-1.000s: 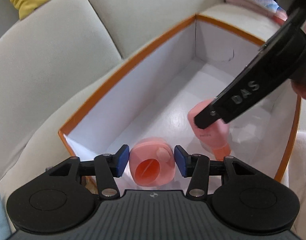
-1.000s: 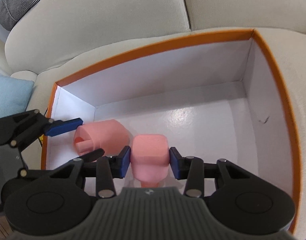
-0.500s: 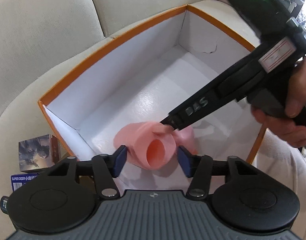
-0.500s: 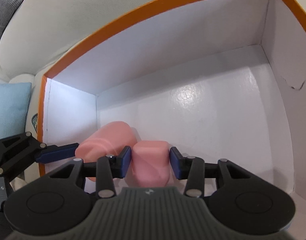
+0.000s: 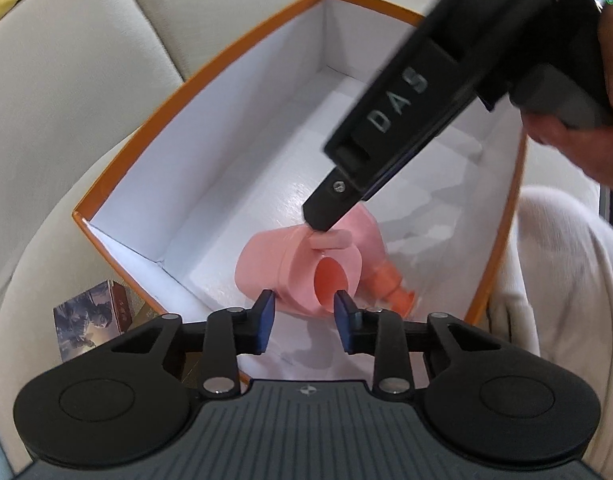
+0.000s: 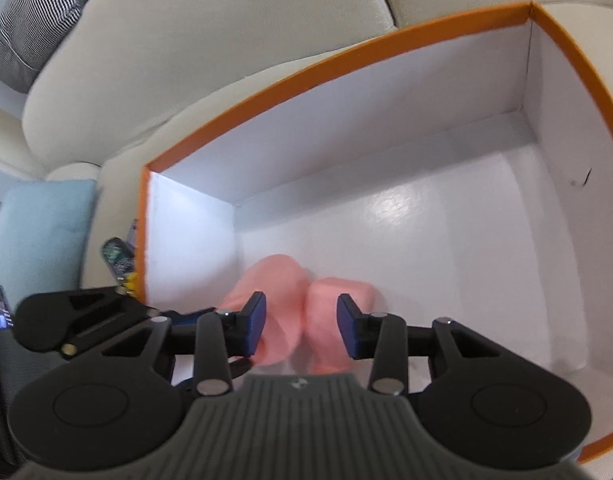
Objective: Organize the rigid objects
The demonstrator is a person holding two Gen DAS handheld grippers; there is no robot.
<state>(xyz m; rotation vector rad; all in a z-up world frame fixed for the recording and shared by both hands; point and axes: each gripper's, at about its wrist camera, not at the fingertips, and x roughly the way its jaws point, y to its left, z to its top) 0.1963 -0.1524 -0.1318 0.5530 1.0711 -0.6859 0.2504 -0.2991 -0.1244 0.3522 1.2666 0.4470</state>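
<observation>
Two pink cups (image 5: pixel 298 268) lie side by side at lower centre, on the floor of the orange-rimmed box (image 5: pixel 194 76). They look light, stiff, likely slippery; grip across the round body. Left gripper (image 5: pixel 302 316) and right gripper (image 6: pixel 302 322) jaws, just narrowing, hold nothing

A: The box (image 6: pixel 406 216) looks like card, shiny white inside.
B: The pink cup (image 5: pixel 282 268) is smooth plastic. The sofa (image 6: pixel 194 52) is soft, rough cloth.
</observation>
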